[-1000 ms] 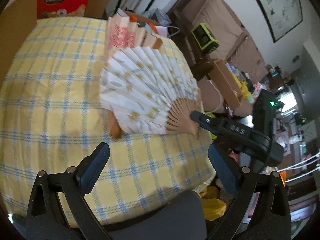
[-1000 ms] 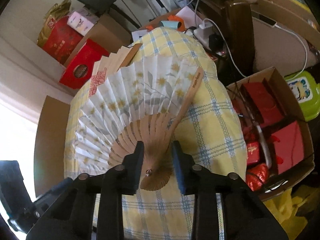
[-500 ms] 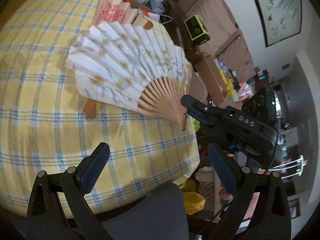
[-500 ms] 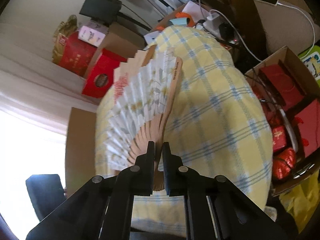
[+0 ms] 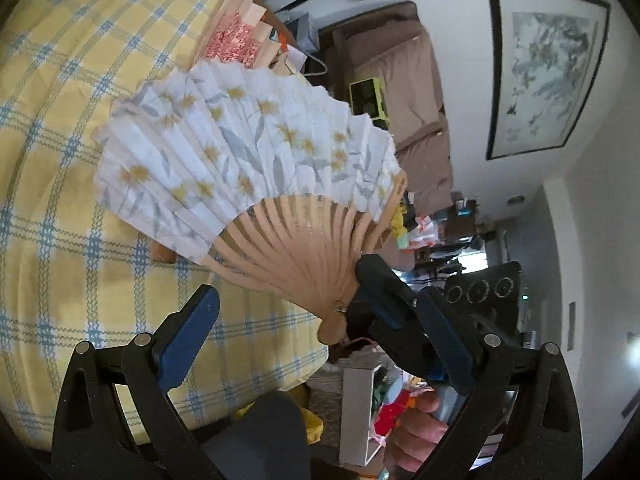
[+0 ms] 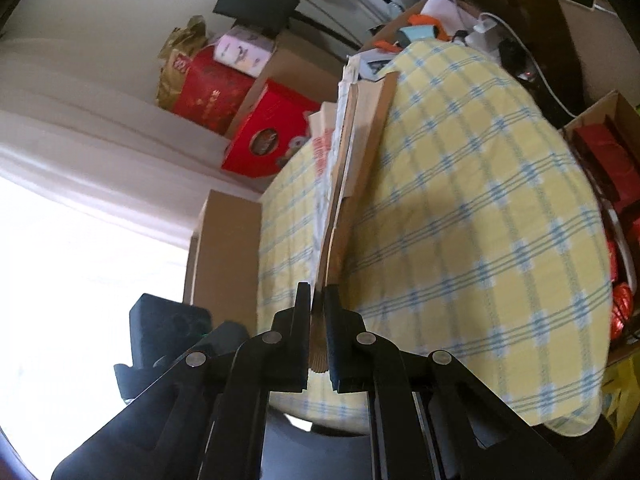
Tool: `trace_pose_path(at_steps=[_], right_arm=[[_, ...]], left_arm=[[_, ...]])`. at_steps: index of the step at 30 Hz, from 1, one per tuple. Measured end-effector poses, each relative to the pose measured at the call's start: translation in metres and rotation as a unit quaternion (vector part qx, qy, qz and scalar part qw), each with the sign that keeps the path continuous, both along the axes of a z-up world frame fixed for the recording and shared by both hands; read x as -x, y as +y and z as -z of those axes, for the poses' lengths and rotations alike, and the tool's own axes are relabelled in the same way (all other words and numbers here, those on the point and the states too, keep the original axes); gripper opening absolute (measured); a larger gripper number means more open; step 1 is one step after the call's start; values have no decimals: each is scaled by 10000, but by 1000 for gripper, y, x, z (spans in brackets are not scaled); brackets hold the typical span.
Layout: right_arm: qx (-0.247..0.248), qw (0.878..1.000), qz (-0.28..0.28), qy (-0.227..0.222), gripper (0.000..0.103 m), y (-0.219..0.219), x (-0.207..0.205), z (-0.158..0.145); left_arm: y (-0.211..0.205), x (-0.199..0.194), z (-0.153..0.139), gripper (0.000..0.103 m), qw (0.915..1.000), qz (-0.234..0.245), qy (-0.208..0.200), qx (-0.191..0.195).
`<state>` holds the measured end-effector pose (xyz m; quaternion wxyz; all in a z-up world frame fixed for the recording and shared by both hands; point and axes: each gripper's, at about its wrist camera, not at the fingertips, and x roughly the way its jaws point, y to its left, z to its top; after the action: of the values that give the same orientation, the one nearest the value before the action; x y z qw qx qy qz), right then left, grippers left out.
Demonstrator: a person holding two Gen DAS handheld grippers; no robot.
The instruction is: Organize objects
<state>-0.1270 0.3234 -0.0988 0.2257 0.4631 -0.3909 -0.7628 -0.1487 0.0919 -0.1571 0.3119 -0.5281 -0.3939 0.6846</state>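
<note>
Right gripper [image 6: 318,300] fingers clenched on the fan [image 5: 248,168] pivot; ribs spread away toward open left gripper [image 5: 320,340], nearer

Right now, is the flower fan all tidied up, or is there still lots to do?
Just started. Done: the right gripper is shut on the flower fan at its wooden base and holds it tilted up off the checked tablecloth. In hand: the fan is spread wide, and the left gripper is open and empty beneath it. Left: probably folding it and putting it away; the red-patterned fan lies untouched behind.
</note>
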Motion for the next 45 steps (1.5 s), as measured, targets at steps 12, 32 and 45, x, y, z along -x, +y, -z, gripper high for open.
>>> trace_pose_path(at_steps=[12,32,45], right_arm=[[-26,10000,-33,55,8,-12,-10,-9],[119,9993,269,-234,9,13,-21,16],[59,9998,-39,200,9,-14,-15,-22]], left_arm=[[-12,16,6,98,9956,-489,-152,-791],[5,13,29,11,9986,-328,-167,-383],[-39,-3,-44,5,9965,-490,589,-335]])
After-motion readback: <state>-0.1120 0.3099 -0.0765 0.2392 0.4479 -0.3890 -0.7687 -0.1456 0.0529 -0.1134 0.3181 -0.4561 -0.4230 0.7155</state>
